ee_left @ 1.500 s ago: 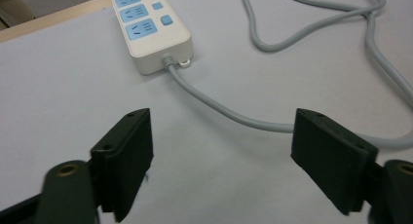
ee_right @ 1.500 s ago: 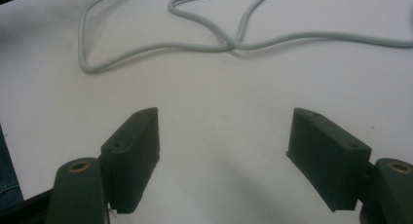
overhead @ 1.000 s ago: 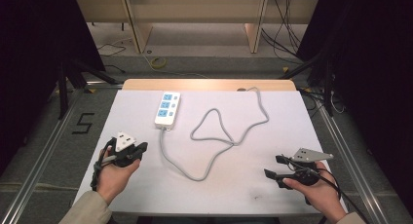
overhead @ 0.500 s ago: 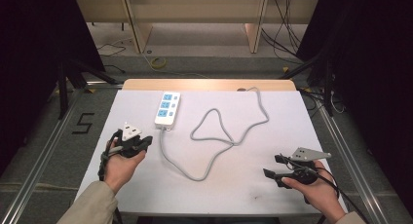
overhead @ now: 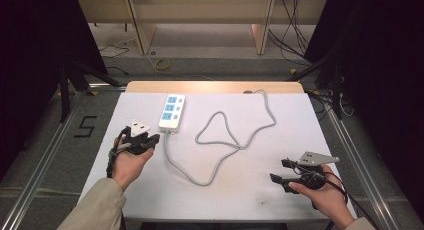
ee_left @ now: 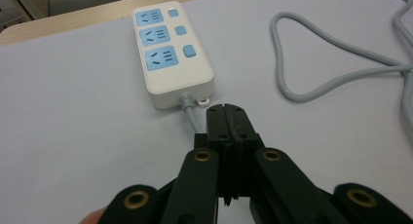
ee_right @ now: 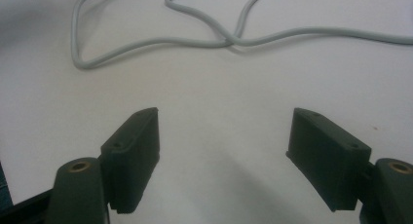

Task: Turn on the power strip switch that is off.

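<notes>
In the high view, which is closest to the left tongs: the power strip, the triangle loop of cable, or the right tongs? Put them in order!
From the left tongs:
1. Power strip, just beyond them, toward the table's far edge.
2. Triangle loop of cable, mid-table.
3. Right tongs, at the near right corner.

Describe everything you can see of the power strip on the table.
The power strip is a white, plastic-looking block with rounded corners, lying flat near the table's far edge. Its top carries three light-blue sockets in a row, each with a small blue button beside it. A grey cable leaves its near end beside a small mounting tab and loops across the white table. Nothing grips it; the shut left gripper points at it, apart.
</notes>
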`<state>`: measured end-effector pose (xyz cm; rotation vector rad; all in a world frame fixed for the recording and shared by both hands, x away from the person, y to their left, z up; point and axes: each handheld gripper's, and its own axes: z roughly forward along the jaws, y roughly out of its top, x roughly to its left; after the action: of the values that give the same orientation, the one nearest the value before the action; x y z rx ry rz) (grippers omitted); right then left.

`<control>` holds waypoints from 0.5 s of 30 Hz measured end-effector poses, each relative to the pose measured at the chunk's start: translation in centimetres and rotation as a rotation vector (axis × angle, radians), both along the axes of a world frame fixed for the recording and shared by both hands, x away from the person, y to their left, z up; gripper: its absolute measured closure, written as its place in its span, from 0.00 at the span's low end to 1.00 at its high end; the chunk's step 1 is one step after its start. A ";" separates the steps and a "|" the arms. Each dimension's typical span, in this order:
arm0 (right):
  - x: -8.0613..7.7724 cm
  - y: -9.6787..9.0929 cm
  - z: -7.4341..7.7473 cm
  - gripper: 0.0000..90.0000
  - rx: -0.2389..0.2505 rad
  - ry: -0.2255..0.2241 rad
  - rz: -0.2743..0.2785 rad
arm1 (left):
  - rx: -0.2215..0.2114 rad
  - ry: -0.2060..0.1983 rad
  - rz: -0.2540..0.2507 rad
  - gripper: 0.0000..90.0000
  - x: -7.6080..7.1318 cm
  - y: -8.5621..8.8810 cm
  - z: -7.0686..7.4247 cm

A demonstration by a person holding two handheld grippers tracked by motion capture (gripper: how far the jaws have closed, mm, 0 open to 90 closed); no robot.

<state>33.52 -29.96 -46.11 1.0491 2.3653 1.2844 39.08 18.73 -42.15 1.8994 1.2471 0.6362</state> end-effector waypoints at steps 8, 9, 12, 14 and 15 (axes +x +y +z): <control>-0.1 0.0 0.0 0.31 -0.005 0.001 -0.002 | 0.016 0.008 -0.005 1.00 1.6 -0.6 0.1; -0.1 0.0 0.0 0.31 -0.005 0.003 -0.002 | 0.016 0.008 -0.005 1.00 1.6 -0.6 0.1; -0.3 0.0 0.0 0.31 -0.003 -0.001 -0.002 | 0.016 0.015 -0.003 1.00 2.2 -0.8 0.0; -0.4 0.0 0.0 0.31 -0.001 -0.002 -0.005 | 0.018 0.020 0.000 1.00 2.5 -0.8 0.0; -0.4 -0.1 0.0 0.31 -0.001 -0.003 -0.005 | 0.014 0.019 0.003 1.00 2.7 -0.9 0.0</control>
<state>33.09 -30.04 -46.10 1.0511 2.3600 1.2815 41.79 17.84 -42.15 1.9195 1.2602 0.6313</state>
